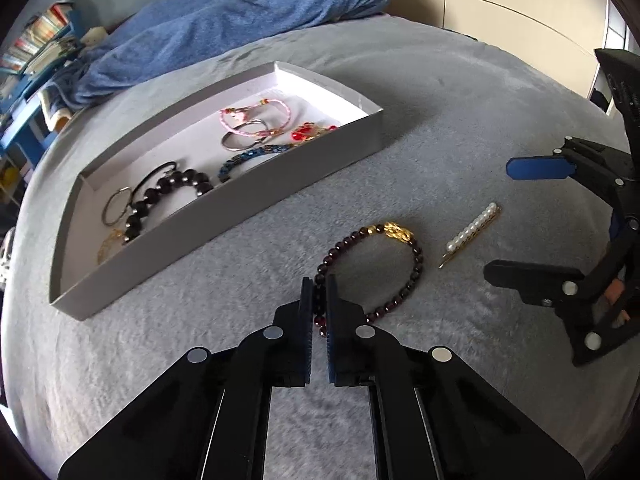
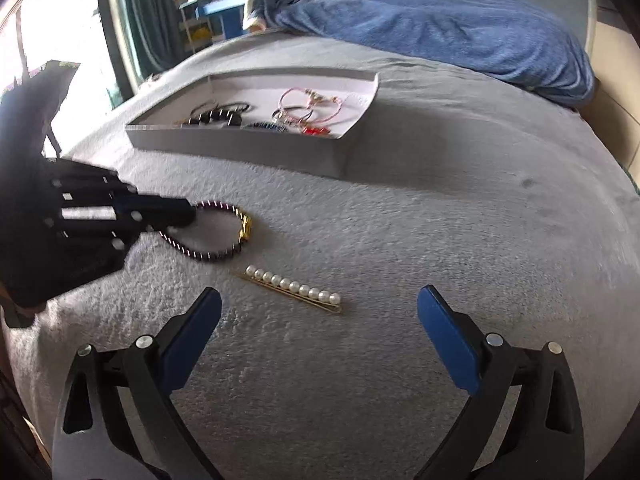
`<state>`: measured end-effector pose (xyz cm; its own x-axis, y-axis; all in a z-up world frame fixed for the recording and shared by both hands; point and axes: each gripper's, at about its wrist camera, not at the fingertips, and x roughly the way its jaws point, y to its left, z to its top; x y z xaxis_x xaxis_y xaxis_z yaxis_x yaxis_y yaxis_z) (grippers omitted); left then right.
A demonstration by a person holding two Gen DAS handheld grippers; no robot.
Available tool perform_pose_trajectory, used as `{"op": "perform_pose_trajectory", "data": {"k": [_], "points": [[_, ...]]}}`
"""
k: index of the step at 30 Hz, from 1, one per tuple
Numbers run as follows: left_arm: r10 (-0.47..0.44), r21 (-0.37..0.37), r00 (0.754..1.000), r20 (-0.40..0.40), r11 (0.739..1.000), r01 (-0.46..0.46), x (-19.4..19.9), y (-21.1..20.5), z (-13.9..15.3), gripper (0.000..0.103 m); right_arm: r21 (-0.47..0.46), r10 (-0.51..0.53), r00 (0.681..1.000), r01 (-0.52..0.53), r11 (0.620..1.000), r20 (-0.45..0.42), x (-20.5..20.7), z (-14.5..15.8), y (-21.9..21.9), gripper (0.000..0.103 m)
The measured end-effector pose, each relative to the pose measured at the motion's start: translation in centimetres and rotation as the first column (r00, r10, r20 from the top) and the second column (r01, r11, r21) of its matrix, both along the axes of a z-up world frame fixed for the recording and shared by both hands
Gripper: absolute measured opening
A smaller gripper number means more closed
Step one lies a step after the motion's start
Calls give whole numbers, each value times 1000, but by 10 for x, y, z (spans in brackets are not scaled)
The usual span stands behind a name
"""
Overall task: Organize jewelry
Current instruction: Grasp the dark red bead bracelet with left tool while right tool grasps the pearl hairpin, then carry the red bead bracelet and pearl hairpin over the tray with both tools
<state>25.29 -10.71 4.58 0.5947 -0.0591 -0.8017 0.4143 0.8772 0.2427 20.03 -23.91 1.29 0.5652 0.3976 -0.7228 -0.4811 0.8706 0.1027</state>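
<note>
— So, what is all this lying on?
— A bed [image 1: 440, 120] under a grey, short-piled fleece cover that looks soft and slightly nubby. At its far side lies a rumpled blue blanket [image 1: 240, 12], loosely woven by the look of it. Beyond that is a blue shelf [image 1: 36, 48] crammed with books, and the right wrist view shows a bright window [image 2: 24, 40] with a dark curtain [image 2: 148, 8] beside it.
— And on the cover itself?
— A shallow rectangular tray [image 1: 224, 216], grey cardboard outside, white inside. It holds a bracelet of big glossy black beads, thin metal rings, pink cord loops, a blue beaded band and something red.
— What sits outside the tray?
— A dark red beaded bracelet [image 1: 416, 268] with a gold charm lies on the cover in front of the tray. Just beside it, apart from it, is a slim gold hair clip [image 1: 472, 232] topped with a row of round pearls.
— The tools?
— The left hand-held gripper [image 1: 319, 292], black with ribbed blue pads, has its jaws pressed together, pinching the near side of the dark red beaded bracelet. The right hand-held gripper [image 2: 320, 312] stands spread wide, with flat blue pads, above the cover near the hair clip, touching nothing.
</note>
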Motion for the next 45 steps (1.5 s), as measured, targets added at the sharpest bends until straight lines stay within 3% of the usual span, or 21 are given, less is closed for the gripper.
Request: {"op": "perform_pose_trajectory", "data": {"k": [6,13,16,20,25,35,38,40,43,45], "points": [[44,-21,999,6,999,-43,3,34,4,6,-75,35,999,-34,997,19,2,-2,19,75],[88,-74,996,-23,993,-90,7,74,4,7,-85,102,995,-101,991,15,-4,-2,33,32],[84,-88,996,-22,993,-85,-7,82,-1,7,-68,115,993,-115,991,-4,-7,-1,34,21],[80,-99,997,-21,992,-82,-9,80,-1,7,-27,118,992,-119,992,-34,-8,1,31,18],[78,-114,997,-23,990,-80,-7,77,-5,18,-18,115,993,-116,993,-26,-4,2,35,19],[60,-94,998,6,994,-59,-15,71,-22,26,-20,107,994,-108,994,-13,4,-2,42,22],[53,-78,999,-3,996,-53,-18,69,-22,25,-35,117,993,-117,992,-5,4,-2,46,20],[43,-63,999,-4,997,-43,-20,67,-21,21,-47,143,990,-143,989,2,1,-1,50,8],[10,-23,1000,15,1000,-10,-29,61,-19,8,-58,150,989,-150,987,11,-1,0,52,8],[-3,-19,1000,25,1000,3,-34,59,-17,6,-50,148,989,-148,988,11,-2,2,51,8]]}}
